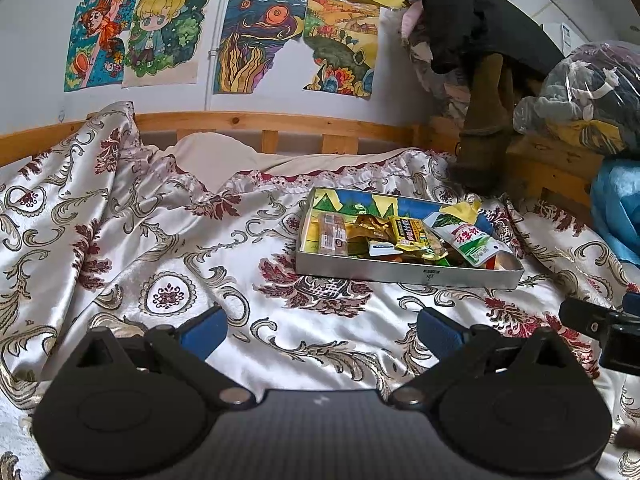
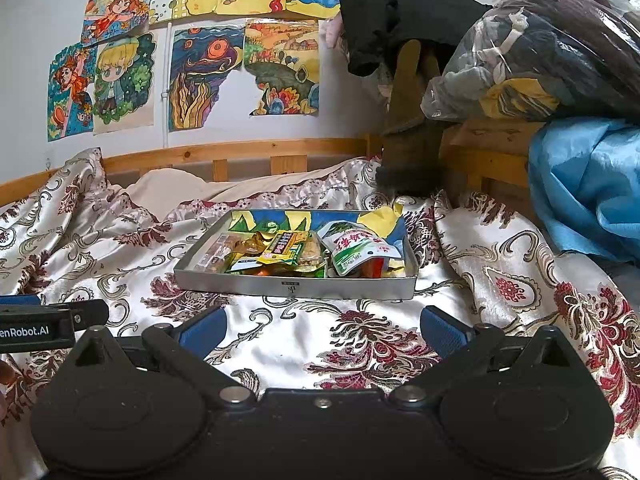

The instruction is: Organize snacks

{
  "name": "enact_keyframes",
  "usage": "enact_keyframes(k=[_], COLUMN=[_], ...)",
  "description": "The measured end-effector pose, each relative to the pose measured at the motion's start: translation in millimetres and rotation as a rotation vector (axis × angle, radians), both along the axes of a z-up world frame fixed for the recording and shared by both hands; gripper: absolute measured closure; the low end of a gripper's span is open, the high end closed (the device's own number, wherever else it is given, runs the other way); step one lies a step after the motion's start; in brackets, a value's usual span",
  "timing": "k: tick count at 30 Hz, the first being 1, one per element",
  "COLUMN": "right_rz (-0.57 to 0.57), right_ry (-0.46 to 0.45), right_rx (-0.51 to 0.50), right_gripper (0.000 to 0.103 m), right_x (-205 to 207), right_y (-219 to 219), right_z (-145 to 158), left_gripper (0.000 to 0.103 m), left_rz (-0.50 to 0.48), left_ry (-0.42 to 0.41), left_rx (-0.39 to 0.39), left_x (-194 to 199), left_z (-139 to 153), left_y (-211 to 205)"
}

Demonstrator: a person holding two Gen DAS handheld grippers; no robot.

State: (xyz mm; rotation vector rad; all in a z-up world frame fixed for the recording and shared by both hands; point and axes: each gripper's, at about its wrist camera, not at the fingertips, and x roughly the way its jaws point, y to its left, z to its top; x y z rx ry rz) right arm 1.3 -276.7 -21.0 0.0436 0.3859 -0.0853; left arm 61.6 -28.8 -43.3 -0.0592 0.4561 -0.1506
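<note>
A shallow metal tray [image 1: 408,272] [image 2: 296,286] lies on the patterned bedspread and holds several snack packets. A white and green pouch [image 1: 468,240] [image 2: 356,250] lies at the tray's right side, a yellow packet [image 1: 414,232] [image 2: 286,248] in the middle, and a brown wrapped bar [image 1: 332,232] [image 2: 214,254] at the left. My left gripper [image 1: 320,332] is open and empty above the bedspread, in front and left of the tray. My right gripper [image 2: 322,330] is open and empty just in front of the tray.
A wooden bed rail [image 1: 256,124] runs along the wall, which is hung with drawings. Brown boots [image 1: 484,136], dark clothes and a clear bag of clothing [image 2: 532,52] pile up at the right. Blue fabric [image 2: 588,184] lies at the far right.
</note>
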Motion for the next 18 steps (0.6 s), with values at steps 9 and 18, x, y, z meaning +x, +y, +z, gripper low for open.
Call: enact_keyframes(k=[9, 18], right_rz=[0.001, 0.001], right_ry=[0.002, 0.003], right_rx=[0.000, -0.001], right_gripper=[0.001, 0.001], right_x=[-0.1, 0.1], right_y=[0.7, 1.3], right_z=[-1.3, -1.7], left_gripper=[0.000, 0.000], left_rz=[-0.001, -0.001], left_ry=[-0.001, -0.001], left_rx=[-0.001, 0.000], left_x=[-0.1, -0.2], left_z=[0.1, -0.1], left_y=[0.0, -0.2])
